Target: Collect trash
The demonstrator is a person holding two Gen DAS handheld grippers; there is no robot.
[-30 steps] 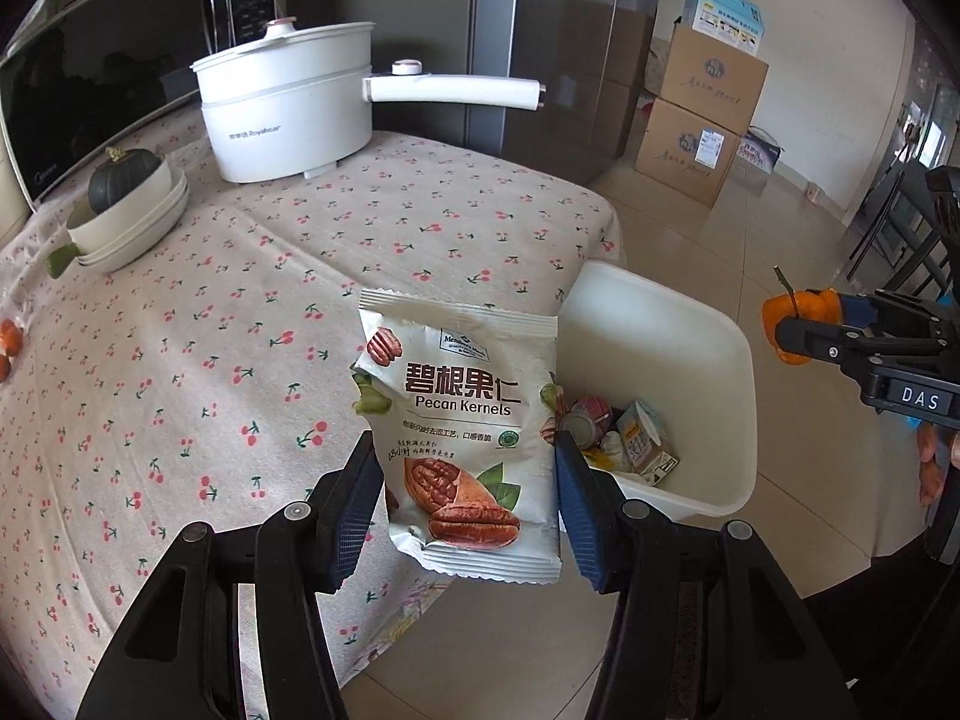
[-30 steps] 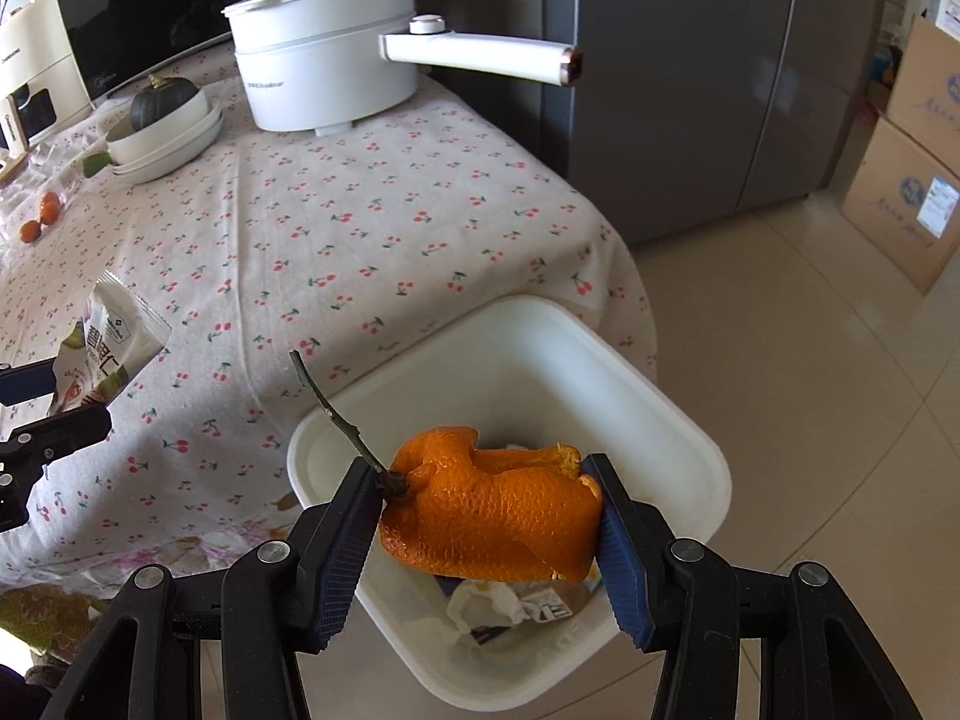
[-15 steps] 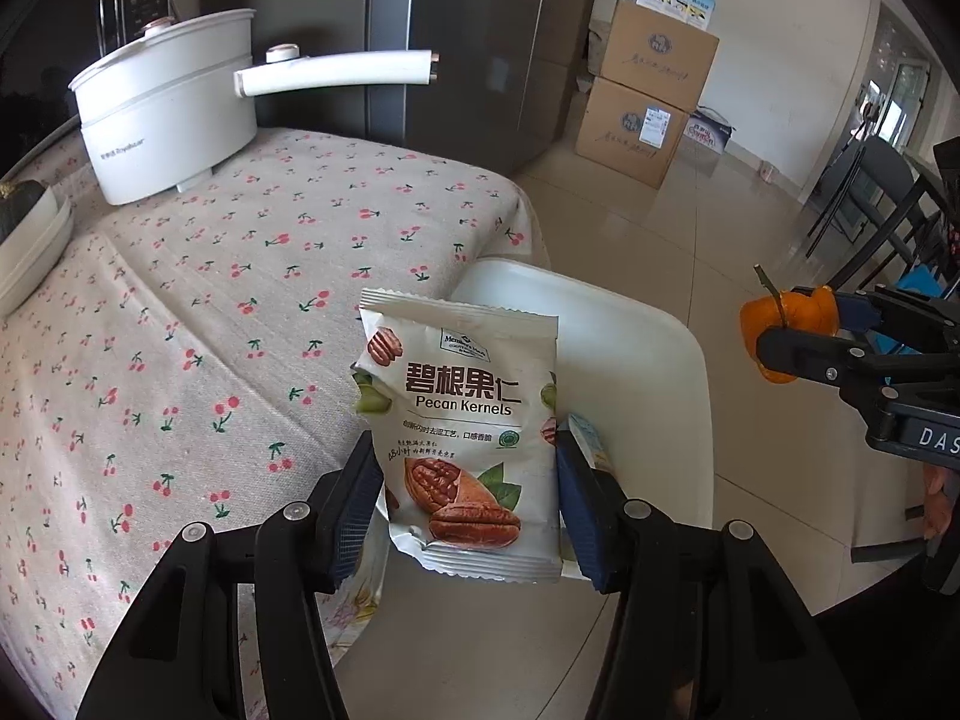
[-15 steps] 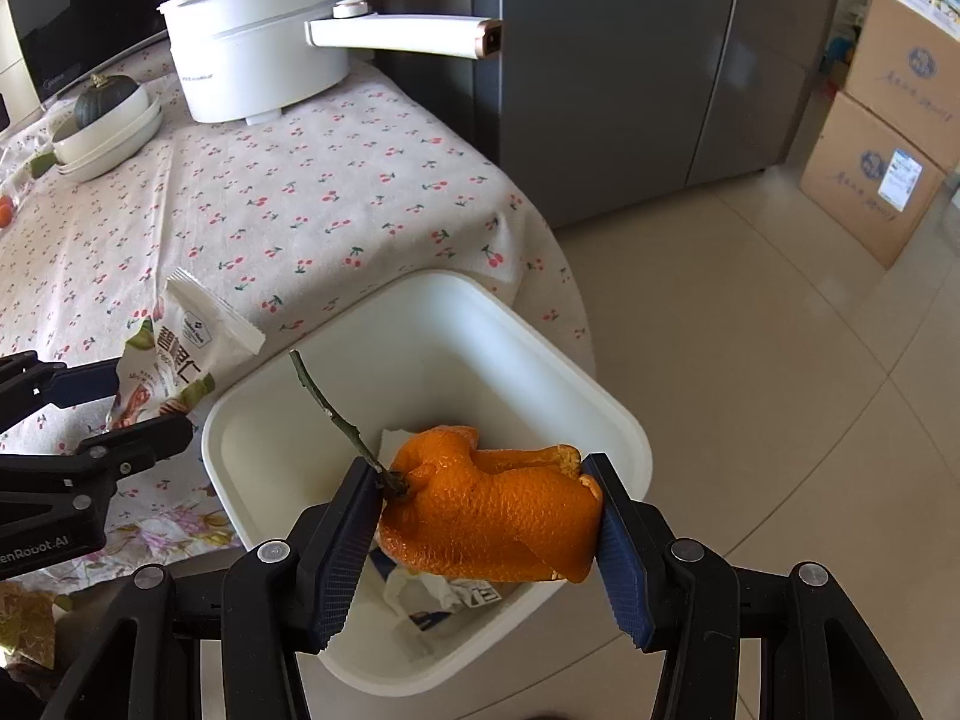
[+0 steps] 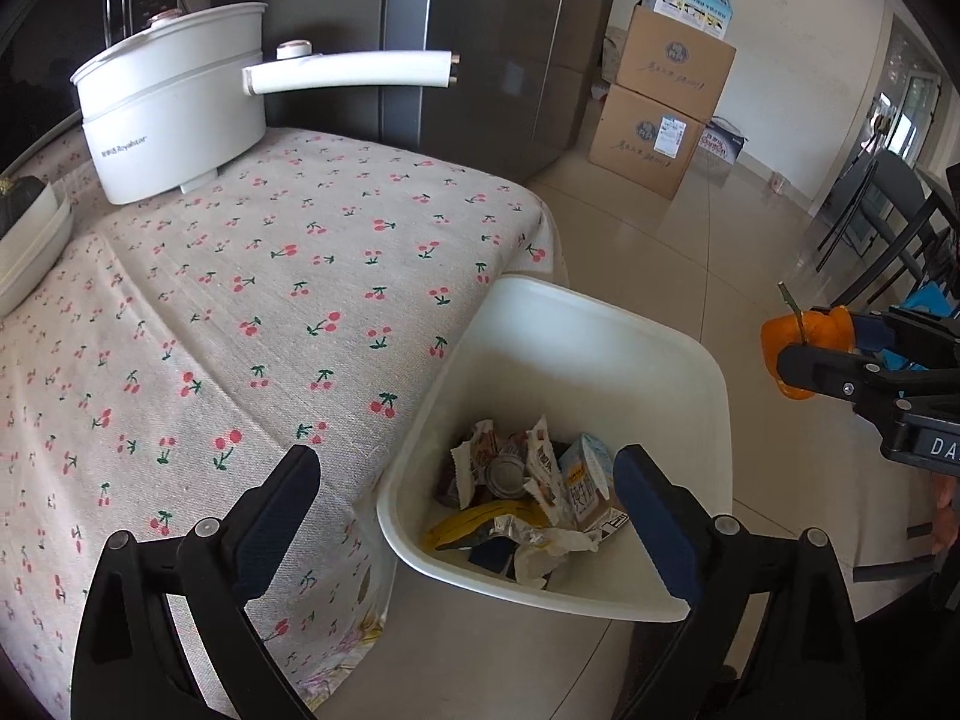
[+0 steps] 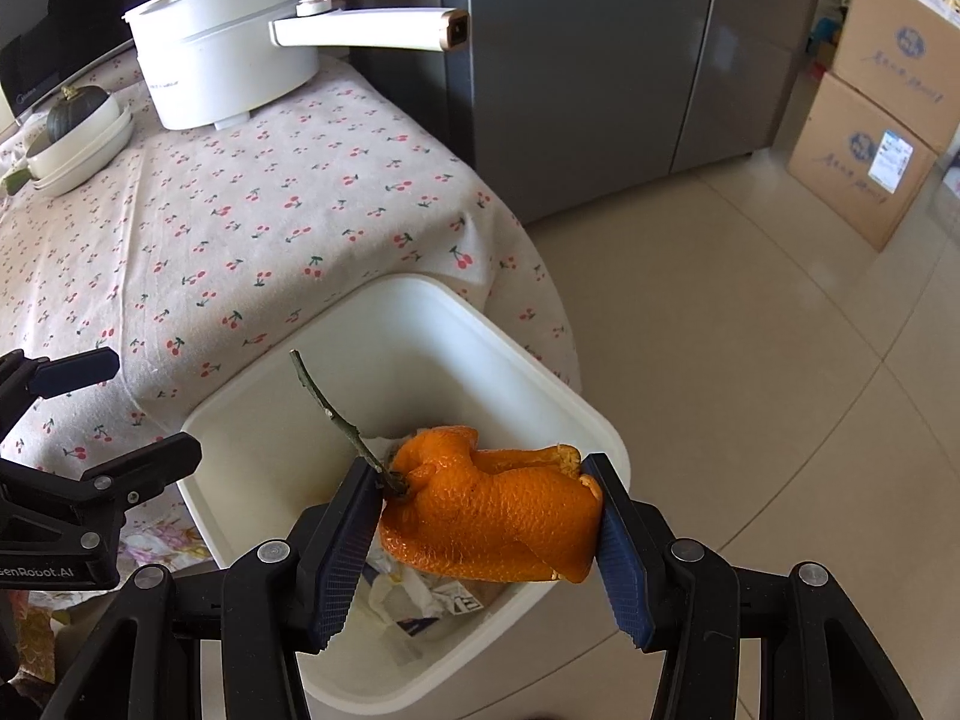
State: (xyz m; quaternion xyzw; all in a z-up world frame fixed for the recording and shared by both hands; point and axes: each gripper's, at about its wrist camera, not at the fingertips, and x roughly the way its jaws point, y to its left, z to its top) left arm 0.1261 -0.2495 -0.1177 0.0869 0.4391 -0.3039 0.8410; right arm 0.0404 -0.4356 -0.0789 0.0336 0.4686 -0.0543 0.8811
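Observation:
A white trash bin (image 5: pixel 606 324) stands on the floor against the table edge and holds wrappers, a can, a small carton and a banana peel (image 5: pixel 480 525). My left gripper (image 5: pixel 465 513) is open and empty above the bin's near side. My right gripper (image 6: pixel 483 531) is shut on an orange peel (image 6: pixel 489 519) with a green stem, held over the bin (image 6: pixel 270 414). The peel (image 5: pixel 804 339) also shows at the right of the left wrist view. The pecan bag is not visible among the trash.
A table with a cherry-print cloth (image 5: pixel 240 300) carries a white pot with a long handle (image 5: pixel 174 102) and a white dish (image 6: pixel 78 144) holding a dark squash. A grey fridge (image 6: pixel 600 60) stands behind. Cardboard boxes (image 5: pixel 660 120) and chairs (image 5: pixel 888 222) stand on the tiled floor.
My left gripper has opened and let go of the pecan kernels bag, which is now out of sight. My right gripper still holds the orange peel and has moved closer over the bin.

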